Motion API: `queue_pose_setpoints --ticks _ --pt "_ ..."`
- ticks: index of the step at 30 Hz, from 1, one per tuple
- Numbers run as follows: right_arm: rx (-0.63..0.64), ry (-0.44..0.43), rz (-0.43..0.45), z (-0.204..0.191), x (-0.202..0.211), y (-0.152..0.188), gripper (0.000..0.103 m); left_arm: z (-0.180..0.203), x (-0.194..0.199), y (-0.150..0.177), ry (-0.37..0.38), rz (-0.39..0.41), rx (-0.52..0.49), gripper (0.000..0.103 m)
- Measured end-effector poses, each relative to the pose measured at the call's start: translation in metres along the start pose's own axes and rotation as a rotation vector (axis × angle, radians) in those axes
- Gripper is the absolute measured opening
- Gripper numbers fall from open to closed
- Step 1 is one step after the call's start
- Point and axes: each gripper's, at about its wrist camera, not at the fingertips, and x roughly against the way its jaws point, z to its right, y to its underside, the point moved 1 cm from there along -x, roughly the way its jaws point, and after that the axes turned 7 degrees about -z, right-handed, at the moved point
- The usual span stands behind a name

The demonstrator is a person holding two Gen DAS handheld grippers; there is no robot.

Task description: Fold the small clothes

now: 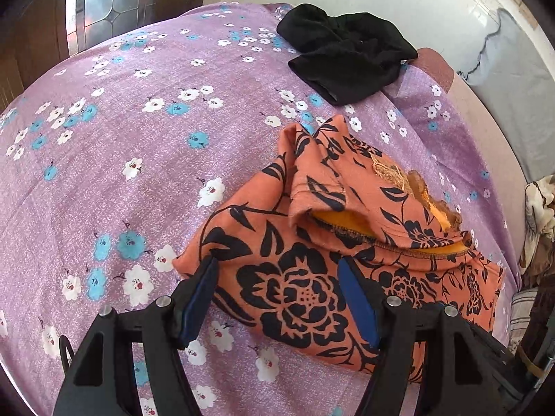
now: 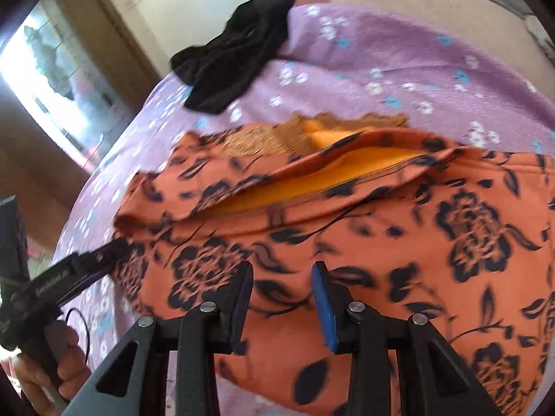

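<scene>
An orange garment with black flower print (image 1: 312, 263) lies partly folded on the purple flowered bedsheet (image 1: 121, 121), its yellow lining showing at an open hem. My left gripper (image 1: 277, 263) is open, its blue-padded fingers straddling the garment's near left corner just above the cloth. In the right wrist view the same garment (image 2: 381, 235) fills the frame. My right gripper (image 2: 282, 270) is open and hovers over the garment's near edge. The left gripper (image 2: 118, 248) shows there at the garment's left edge, held by a hand.
A crumpled black garment (image 1: 343, 55) lies at the far side of the bed, also in the right wrist view (image 2: 236, 59). A wall and window stand behind the bed. Patterned fabric (image 1: 537, 215) sits beyond the bed's right edge.
</scene>
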Motion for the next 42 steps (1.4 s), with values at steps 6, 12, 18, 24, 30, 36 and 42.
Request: queue_pose_setpoints --ticks 6,12,18,24,30,36,42 --pt "0.013 0.065 0.053 -0.031 -0.045 -0.056 0.041 -0.003 -0.002 0.001 0.0 -0.013 -0.025 0.072" --pt "-0.301 0.072 0.237 0.016 -0.043 -0.136 0.041 -0.004 -0.009 -0.005 0.004 -0.033 -0.01 0.072" --pt "-0.278 0.07 0.248 0.026 -0.022 -0.124 0.041 -0.005 -0.01 -0.011 0.018 -0.038 0.014 0.072" --pt "-0.288 0.13 0.259 0.059 0.019 -0.058 0.041 0.001 -0.011 -0.006 -0.024 -0.031 -0.04 0.072" --pt "-0.48 0.248 0.282 0.155 0.066 0.013 0.041 0.012 -0.017 0.002 -0.107 -0.02 -0.11 0.072" --pt "-0.623 0.18 0.274 0.224 0.09 0.073 0.037 0.017 -0.021 0.002 -0.147 -0.005 -0.124 0.073" --pt "-0.544 0.128 0.285 0.196 0.117 0.109 0.039 0.038 0.008 0.002 -0.292 0.229 -0.236 0.073"
